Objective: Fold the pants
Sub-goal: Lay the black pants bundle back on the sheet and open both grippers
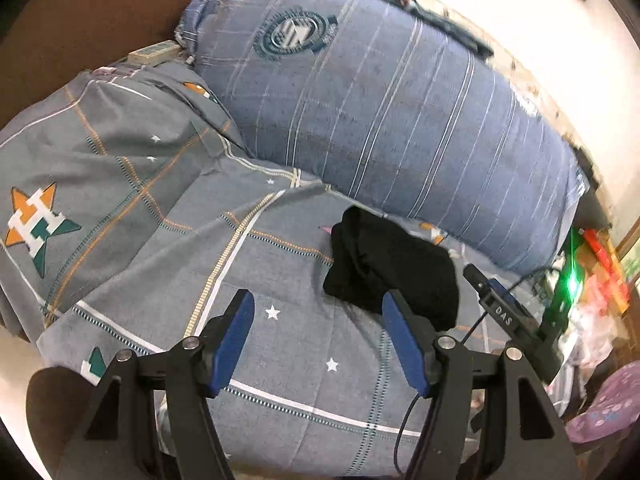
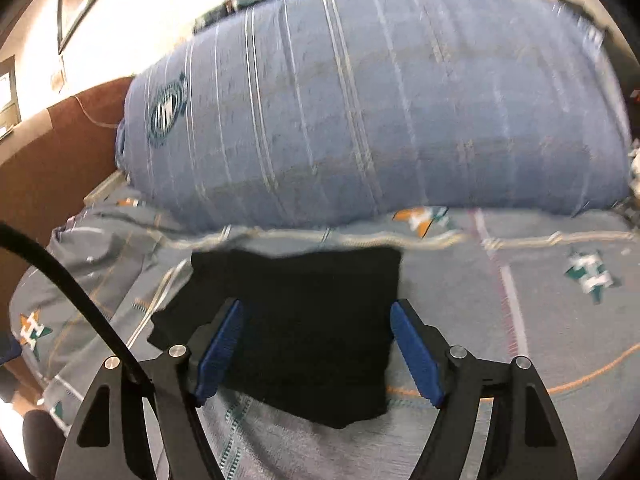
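Black pants (image 1: 390,266) lie folded into a compact rectangle on the grey bedspread (image 1: 280,288), just in front of a long blue pillow. My left gripper (image 1: 318,320) stands open above the bedspread, to the left of the pants, with nothing between its blue pads. The other gripper's black body (image 1: 508,316) shows at the right of that view. In the right wrist view the folded pants (image 2: 304,320) fill the middle. My right gripper (image 2: 316,328) hovers open over them, its pads (image 2: 416,348) apart from the cloth.
A long blue striped pillow (image 1: 380,108) with a round crest lies along the back of the bed. A brown headboard (image 1: 80,20) is at the left. Cluttered items and a green light (image 1: 574,280) sit at the right. A black cable (image 2: 72,292) crosses the right wrist view.
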The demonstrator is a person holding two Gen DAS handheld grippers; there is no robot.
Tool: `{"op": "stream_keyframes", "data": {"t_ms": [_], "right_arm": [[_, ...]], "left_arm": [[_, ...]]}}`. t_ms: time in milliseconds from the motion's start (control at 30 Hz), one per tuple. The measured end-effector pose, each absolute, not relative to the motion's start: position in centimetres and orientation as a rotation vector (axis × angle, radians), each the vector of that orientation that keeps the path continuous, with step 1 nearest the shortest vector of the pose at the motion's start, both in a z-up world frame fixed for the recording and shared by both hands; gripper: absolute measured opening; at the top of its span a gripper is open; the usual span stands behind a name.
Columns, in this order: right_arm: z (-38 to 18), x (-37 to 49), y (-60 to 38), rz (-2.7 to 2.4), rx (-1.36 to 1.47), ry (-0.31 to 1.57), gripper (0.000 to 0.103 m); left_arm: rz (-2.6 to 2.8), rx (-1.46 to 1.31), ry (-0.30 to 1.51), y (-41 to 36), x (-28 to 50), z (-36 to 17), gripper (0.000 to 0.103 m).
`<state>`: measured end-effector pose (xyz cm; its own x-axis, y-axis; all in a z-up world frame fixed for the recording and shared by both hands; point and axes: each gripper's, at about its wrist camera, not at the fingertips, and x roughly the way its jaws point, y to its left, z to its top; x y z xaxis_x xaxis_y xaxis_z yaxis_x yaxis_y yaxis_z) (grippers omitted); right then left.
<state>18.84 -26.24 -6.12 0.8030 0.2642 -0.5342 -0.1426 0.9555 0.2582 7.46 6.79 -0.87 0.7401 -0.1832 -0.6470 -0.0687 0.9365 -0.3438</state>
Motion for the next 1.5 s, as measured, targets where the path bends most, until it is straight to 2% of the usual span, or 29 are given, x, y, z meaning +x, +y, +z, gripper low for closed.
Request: {"op": "stream_keyframes", "data": {"t_ms": [100, 167, 367, 733, 967, 1200, 1400, 1500], "right_arm": [[-4.6, 17.0, -26.0, 0.185, 0.185, 0.519, 0.086], [-4.4, 15.9, -25.7, 0.171, 0.171, 0.490, 0.092], [-5.1, 15.7, -24.7, 0.211, 0.146, 0.520, 0.092], [-5.7, 17.4, -30.2, 0.183, 0.327, 0.532, 0.092], [-8.4, 19.6, -33.9, 0.135, 0.458, 0.637, 0.092], [-10.3, 19.5, -32.7, 0.153, 0.464, 0.735, 0.092], [-10.6, 13.5, -28.7, 0.166, 0.360, 0.721, 0.092], [-11.2, 11.5, -26.6, 0.158, 0.286, 0.745, 0.092]], "left_arm": [[-0.003, -0.422, 0.683, 9.0, 6.0, 0.6, 0.066], [0.043, -0.468, 0.655, 10.4, 5.2, 1.4, 0.071], [0.058, -0.447, 0.666, 9.4, 4.9, 1.6, 0.073], [-0.003, -0.504, 0.853, 6.0, 10.2, -4.0, 0.073], [-0.043, -0.458, 0.968, 2.4, 14.0, -7.7, 0.073], [-0.069, -0.304, 0.953, -1.1, 15.2, -8.1, 0.073], [0.001, -0.053, 0.823, -2.7, 13.2, -7.2, 0.073], [0.000, -0.017, 0.807, -2.6, 12.6, -7.1, 0.073]]}}
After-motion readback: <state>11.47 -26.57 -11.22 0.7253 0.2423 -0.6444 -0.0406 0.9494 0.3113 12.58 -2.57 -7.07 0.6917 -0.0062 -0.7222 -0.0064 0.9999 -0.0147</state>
